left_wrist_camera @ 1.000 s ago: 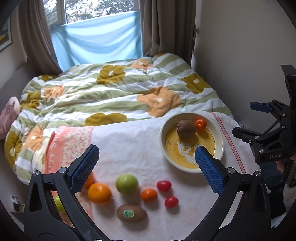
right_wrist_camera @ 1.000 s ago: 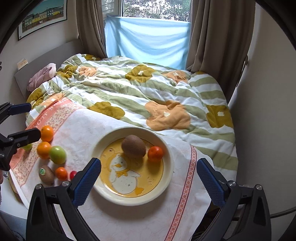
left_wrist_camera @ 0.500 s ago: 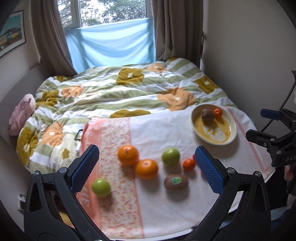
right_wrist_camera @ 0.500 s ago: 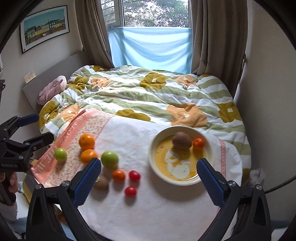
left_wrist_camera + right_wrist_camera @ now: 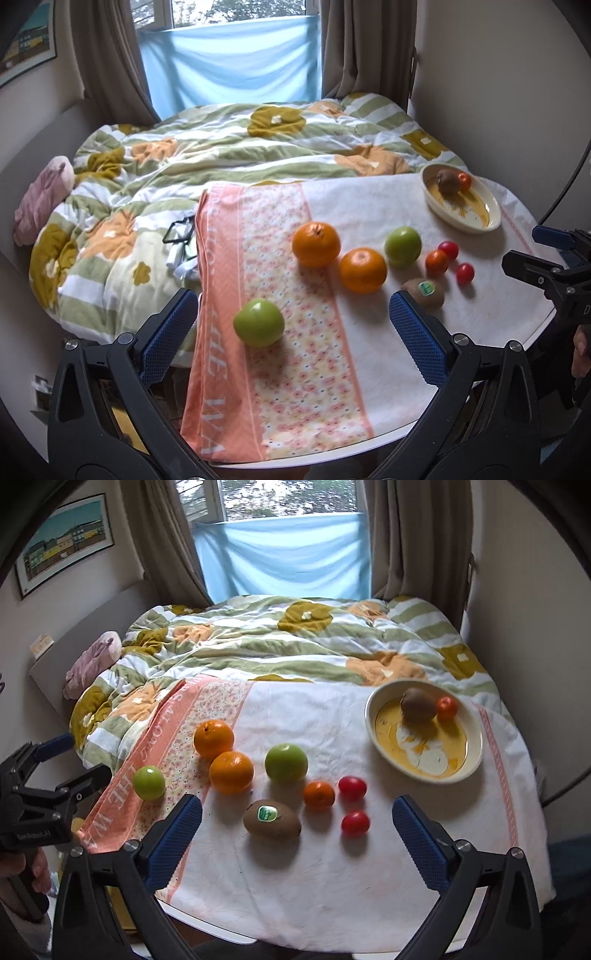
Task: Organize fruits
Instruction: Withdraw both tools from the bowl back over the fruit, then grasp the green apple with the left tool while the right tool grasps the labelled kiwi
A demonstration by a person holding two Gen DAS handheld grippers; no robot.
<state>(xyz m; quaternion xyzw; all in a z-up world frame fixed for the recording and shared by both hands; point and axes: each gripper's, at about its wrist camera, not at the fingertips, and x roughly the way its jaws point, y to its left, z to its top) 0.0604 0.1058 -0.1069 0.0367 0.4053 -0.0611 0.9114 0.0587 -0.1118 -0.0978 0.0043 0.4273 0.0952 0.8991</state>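
Loose fruit lies on a cloth-covered table: two oranges (image 5: 316, 243) (image 5: 362, 270), two green apples (image 5: 259, 322) (image 5: 402, 246), a stickered kiwi (image 5: 272, 821), a small orange (image 5: 318, 794) and two red tomatoes (image 5: 352, 787) (image 5: 355, 823). A yellow plate (image 5: 461, 768) at the right holds a kiwi (image 5: 418, 705) and a small orange fruit (image 5: 447, 708). My left gripper (image 5: 291, 328) is open, with the near green apple between its fingers' line of sight. My right gripper (image 5: 297, 842) is open above the stickered kiwi.
A pink flowered towel (image 5: 273, 387) covers the table's left part, white cloth (image 5: 332, 886) the rest. A bed with a flowered quilt (image 5: 295, 642) lies behind. Glasses (image 5: 181, 236) rest on the quilt. Walls stand close at the right.
Both grippers have pulled back and swung left from the plate. The loose fruit now sits in front of them; the plate has shifted to the right of both views.
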